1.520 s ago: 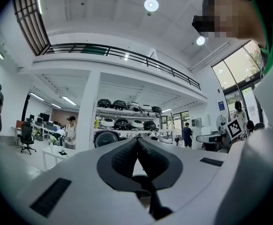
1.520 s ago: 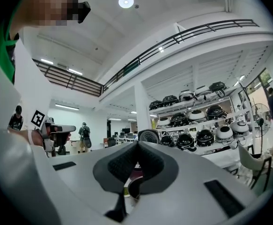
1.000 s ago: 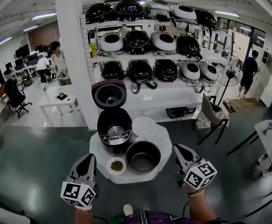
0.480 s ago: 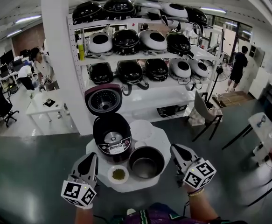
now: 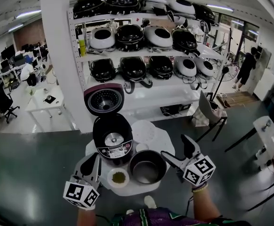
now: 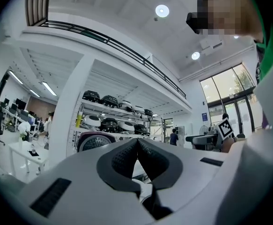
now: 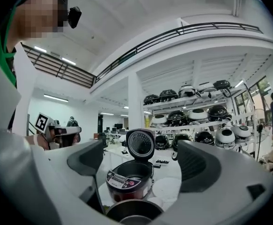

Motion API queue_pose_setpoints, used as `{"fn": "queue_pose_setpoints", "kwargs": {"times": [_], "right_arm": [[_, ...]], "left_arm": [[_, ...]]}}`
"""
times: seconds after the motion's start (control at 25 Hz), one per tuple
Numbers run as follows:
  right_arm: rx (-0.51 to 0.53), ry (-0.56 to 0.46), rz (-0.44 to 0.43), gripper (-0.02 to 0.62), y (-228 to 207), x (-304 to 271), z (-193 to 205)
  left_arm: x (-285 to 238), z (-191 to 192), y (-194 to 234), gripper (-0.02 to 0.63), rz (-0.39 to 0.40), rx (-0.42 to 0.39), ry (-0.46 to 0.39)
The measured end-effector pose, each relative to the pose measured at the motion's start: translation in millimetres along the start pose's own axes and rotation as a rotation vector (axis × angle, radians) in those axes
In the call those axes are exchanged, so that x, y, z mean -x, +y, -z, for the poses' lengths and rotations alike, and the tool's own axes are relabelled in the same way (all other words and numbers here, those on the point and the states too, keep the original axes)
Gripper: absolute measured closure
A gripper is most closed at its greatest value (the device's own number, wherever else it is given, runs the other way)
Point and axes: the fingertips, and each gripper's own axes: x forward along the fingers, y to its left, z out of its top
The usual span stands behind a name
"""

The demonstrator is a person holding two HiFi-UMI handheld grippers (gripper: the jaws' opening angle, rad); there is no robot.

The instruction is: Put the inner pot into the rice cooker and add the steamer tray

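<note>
Both hands hold their grippers level. The right gripper is rolled sideways. Its jaws have just been opening and stand wide, with nothing between them. The left gripper is closed and empty. The open rice cooker stands ahead of both grippers. The inner pot sits just before the right gripper, half cut off in that gripper's view.

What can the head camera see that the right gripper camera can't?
Only the head view shows the little bowl of green stuff beside the pot. Only the right gripper view shows the camera on the person's head. Both show the open cooker, the pot and the shelves full of cookers.
</note>
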Motion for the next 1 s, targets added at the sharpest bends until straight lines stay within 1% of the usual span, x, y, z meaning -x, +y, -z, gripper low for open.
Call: {"fn": "queue_pose_setpoints", "kwargs": {"times": [0.12, 0.32, 0.56, 0.68, 0.84, 1.0], "right_arm": [[0.004, 0.040, -0.013, 0.087, -8.4, -11.8, 11.7], [0.020, 0.116, -0.035, 0.083, -26.0, -35.7, 41.6], [0.001, 0.240, -0.071, 0.083, -50.7, -55.2, 109.7], [-0.006, 0.302, -0.096, 0.083, -58.8, -63.3, 140.9], [0.006, 0.376, -0.121, 0.083, -71.0, -72.1, 177.6], [0.019, 0.437, -0.143, 0.084, -80.0, -78.7, 219.6]], "left_arm": [[-9.7, 3.4, 2.6, 0.584, -0.020, 0.013, 0.006], [-27.2, 8.3, 3.8, 0.584, -0.032, 0.010, 0.013], [-45.7, 37.8, -0.5, 0.584, -0.052, 0.022, 0.034], [-53.9, 46.4, -3.2, 0.584, -0.069, 0.024, 0.049], [-62.9, 56.0, -7.4, 0.584, -0.097, 0.024, 0.070], [-65.5, 74.0, -10.7, 0.584, -0.122, 0.020, 0.094]]}}
